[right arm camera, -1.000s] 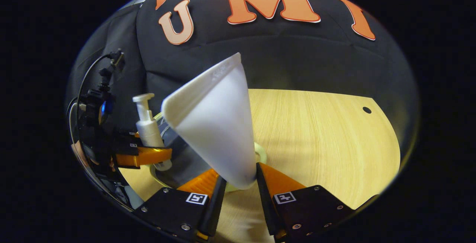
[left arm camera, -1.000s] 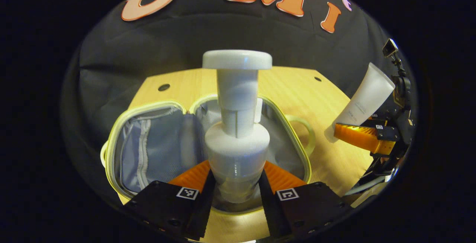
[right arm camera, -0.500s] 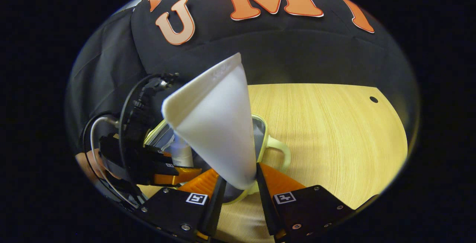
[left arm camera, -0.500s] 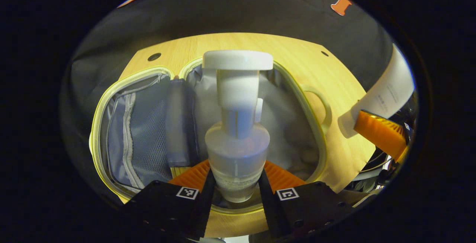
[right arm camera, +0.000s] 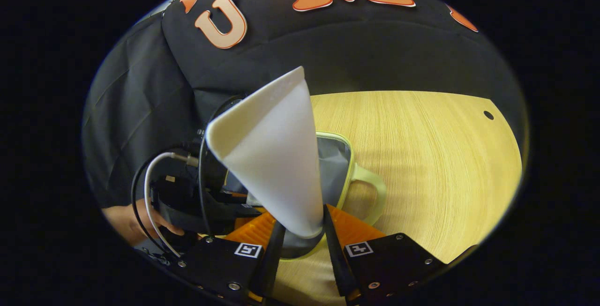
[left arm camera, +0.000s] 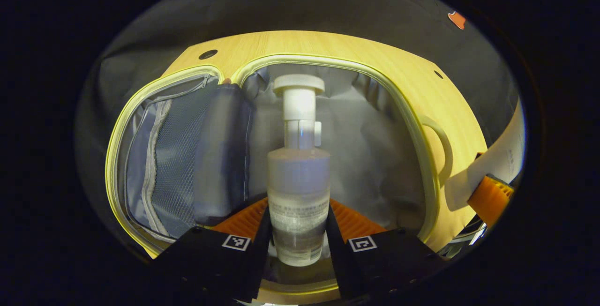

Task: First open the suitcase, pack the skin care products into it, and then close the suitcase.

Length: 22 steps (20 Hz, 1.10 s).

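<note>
The small soft suitcase with pale yellow-green piping (left arm camera: 424, 165) lies open on the light wooden surface (left arm camera: 375, 57), both halves spread flat. Its left half shows a grey-blue mesh pocket (left arm camera: 173, 156); its right half is lined with plain grey fabric, and a pale looped handle (left arm camera: 443, 142) sticks out from that half's right edge.

In the left gripper view, the left gripper (left arm camera: 297, 250) holds a frosted white pump bottle (left arm camera: 298, 193) over the right half of the suitcase, the pump head pointing away from the camera toward the far rim. The jaws are closed on the lower part of the bottle's body, one finger pressing on each side. Whether the bottle touches the lining I cannot tell.

In the right gripper view, the right gripper (right arm camera: 300, 245) holds a white squeeze tube (right arm camera: 269, 156) by its narrow cap end, the wide crimped end fanning up and to the left. Its jaws are closed on the tube. The tube is raised above the handle side of the suitcase (right arm camera: 349, 156). The same tube (left arm camera: 497, 165) appears at the right edge of the left gripper view, just beyond the handle.

Behind the tube in the right gripper view, the left gripper (right arm camera: 206, 203) with its cables sits low over the suitcase, and a hand (right arm camera: 133, 221) grips it.
</note>
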### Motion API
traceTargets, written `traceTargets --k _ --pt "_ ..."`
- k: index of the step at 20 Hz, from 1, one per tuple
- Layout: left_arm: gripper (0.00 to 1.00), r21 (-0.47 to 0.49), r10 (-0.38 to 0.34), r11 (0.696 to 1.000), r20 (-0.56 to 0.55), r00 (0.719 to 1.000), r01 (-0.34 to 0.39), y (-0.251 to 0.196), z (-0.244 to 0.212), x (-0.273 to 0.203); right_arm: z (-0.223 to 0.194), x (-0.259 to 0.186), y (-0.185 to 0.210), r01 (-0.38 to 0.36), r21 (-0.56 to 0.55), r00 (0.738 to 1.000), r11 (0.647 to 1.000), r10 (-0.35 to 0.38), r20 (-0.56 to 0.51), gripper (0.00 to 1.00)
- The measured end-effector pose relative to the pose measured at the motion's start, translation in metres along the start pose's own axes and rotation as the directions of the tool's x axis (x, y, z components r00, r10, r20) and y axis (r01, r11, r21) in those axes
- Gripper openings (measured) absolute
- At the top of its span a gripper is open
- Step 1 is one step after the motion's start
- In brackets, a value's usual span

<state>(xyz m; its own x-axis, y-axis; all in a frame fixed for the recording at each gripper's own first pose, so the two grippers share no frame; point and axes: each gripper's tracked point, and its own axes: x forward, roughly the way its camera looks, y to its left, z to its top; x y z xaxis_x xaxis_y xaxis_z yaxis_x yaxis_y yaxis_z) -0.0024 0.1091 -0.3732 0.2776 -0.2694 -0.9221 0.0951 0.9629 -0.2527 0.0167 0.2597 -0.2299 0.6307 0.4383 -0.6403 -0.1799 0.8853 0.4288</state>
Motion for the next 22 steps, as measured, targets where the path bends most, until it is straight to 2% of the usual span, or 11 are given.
traceTargets --k 5,7,9,11,12,13,18,19,20,22 --pt "0.62 -0.059 0.077 0.996 0.050 0.996 -0.074 0.010 0.006 0.008 -0.005 0.009 0.000 -0.027 0.024 0.999 0.999 0.028 -0.045 0.51" --pt "0.64 -0.077 0.030 0.997 0.091 0.995 -0.023 -0.003 0.013 -0.003 -0.010 0.014 0.000 -0.037 0.038 0.996 0.999 0.040 -0.074 0.51" --pt "0.75 -0.079 0.036 0.997 0.122 0.992 -0.027 0.002 0.015 -0.015 -0.015 0.020 0.001 -0.040 0.047 0.994 0.998 0.045 -0.095 0.51" --pt "0.80 -0.092 0.050 0.995 0.163 0.985 -0.035 0.009 0.015 -0.036 -0.018 0.024 0.000 -0.040 0.062 0.992 0.997 0.047 -0.120 0.51" --pt "0.82 -0.098 0.060 0.994 0.194 0.979 -0.041 0.014 0.016 -0.048 -0.022 0.027 0.001 -0.039 0.068 0.990 0.997 0.048 -0.132 0.51" --pt "0.80 -0.097 0.077 0.994 0.233 0.969 -0.055 0.021 0.020 -0.064 -0.026 0.029 0.002 -0.041 0.073 0.988 0.997 0.051 -0.144 0.51" --pt "0.81 -0.098 0.232 0.973 0.372 0.899 -0.211 0.078 0.038 -0.122 -0.031 0.049 0.001 0.013 0.127 0.979 0.992 0.013 -0.202 0.51" --pt "0.81 -0.111 0.248 0.969 0.378 0.892 -0.222 0.087 0.039 -0.128 -0.039 0.052 0.003 0.027 0.150 0.974 0.988 0.008 -0.227 0.45" --pt "0.81 -0.128 0.257 0.966 0.381 0.888 -0.224 0.093 0.039 -0.134 -0.034 0.062 -0.001 0.064 0.163 0.976 0.984 -0.027 -0.215 0.40" --pt "0.80 -0.169 0.276 0.959 0.372 0.886 -0.227 0.109 0.030 -0.144 -0.036 0.074 0.001 0.087 0.190 0.973 0.978 -0.043 -0.225 0.22"
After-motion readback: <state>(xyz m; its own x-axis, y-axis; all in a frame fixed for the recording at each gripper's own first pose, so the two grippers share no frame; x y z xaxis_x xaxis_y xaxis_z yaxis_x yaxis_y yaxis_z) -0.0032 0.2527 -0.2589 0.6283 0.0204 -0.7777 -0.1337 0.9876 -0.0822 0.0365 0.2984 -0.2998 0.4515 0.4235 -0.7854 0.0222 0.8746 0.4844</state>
